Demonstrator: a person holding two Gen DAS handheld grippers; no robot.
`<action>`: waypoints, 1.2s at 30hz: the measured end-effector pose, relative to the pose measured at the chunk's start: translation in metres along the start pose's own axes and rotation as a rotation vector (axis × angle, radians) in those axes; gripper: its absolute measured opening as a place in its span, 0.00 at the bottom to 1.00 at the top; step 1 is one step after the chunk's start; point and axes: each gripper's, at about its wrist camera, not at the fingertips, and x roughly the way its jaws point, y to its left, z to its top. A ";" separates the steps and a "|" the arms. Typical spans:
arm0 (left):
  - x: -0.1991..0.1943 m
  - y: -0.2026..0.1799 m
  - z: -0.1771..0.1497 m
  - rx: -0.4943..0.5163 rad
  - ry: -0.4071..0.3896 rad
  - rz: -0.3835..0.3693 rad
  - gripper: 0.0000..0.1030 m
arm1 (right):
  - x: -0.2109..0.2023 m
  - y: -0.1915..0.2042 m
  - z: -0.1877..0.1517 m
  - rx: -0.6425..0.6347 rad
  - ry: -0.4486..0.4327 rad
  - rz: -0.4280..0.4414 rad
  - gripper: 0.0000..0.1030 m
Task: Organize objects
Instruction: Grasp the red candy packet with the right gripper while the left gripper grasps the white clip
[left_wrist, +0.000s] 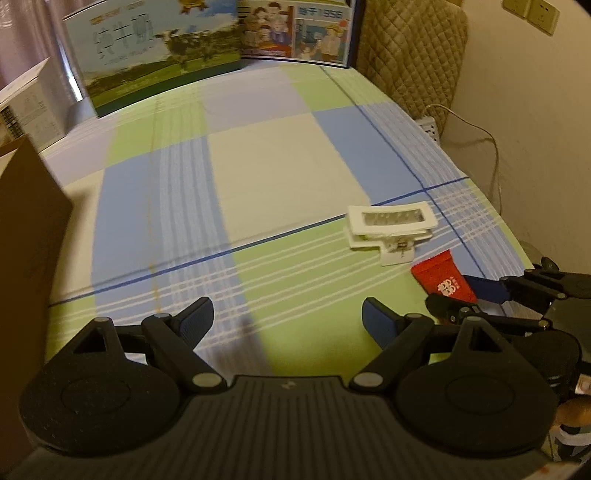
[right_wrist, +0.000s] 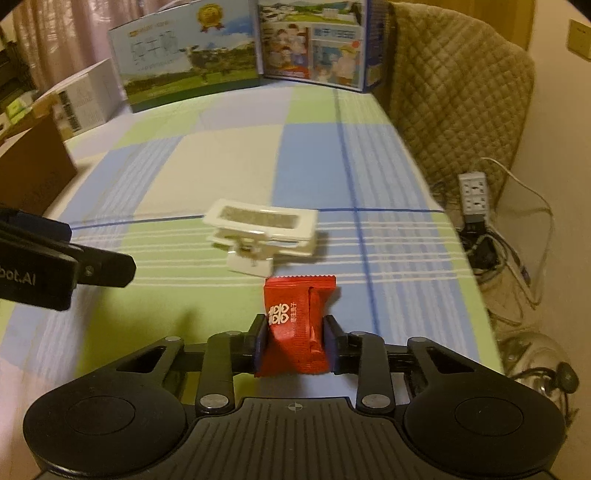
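Red candy packet (right_wrist: 295, 328) sits clamped between the two pads of your right claw (right_wrist: 294, 341), its body squeezed at the sides and its crimped top edge standing up ahead of the fingertips. White characters show on its front. From your left wrist view the same packet (left_wrist: 445, 281) appears off to the right of your left claw, held in the right claw (left_wrist: 476, 295) above the checked cloth.

Your left claw (left_wrist: 286, 321) is released: the blue-padded fingers stand wide apart with nothing between them, only the green and blue cloth of the worktop (left_wrist: 258, 177) below.

White clip (right_wrist: 260, 236) lies on the worktop just ahead of your right claw, slightly left of the packet and apart from it, its windowed face turned up. In the left wrist view the clip (left_wrist: 391, 227) lies ahead and to the right of your left claw.

Far ahead of both claws, two printed cartons (right_wrist: 192, 62) stand upright at the back edge of the worktop. A brown box (left_wrist: 26, 229) stands to the left of your left claw. A quilted chair back (right_wrist: 454, 96) and a power strip (right_wrist: 474, 194) lie to the right of your right claw, off the worktop.
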 end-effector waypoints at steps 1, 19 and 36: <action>0.003 -0.003 0.002 0.007 0.000 -0.011 0.83 | -0.001 -0.005 0.001 0.015 0.000 -0.005 0.27; 0.063 -0.051 0.044 0.064 -0.028 -0.148 0.85 | -0.009 -0.052 0.012 0.151 -0.013 -0.054 0.27; 0.068 -0.046 0.040 0.114 -0.043 -0.163 0.62 | -0.011 -0.044 0.013 0.148 -0.020 -0.026 0.27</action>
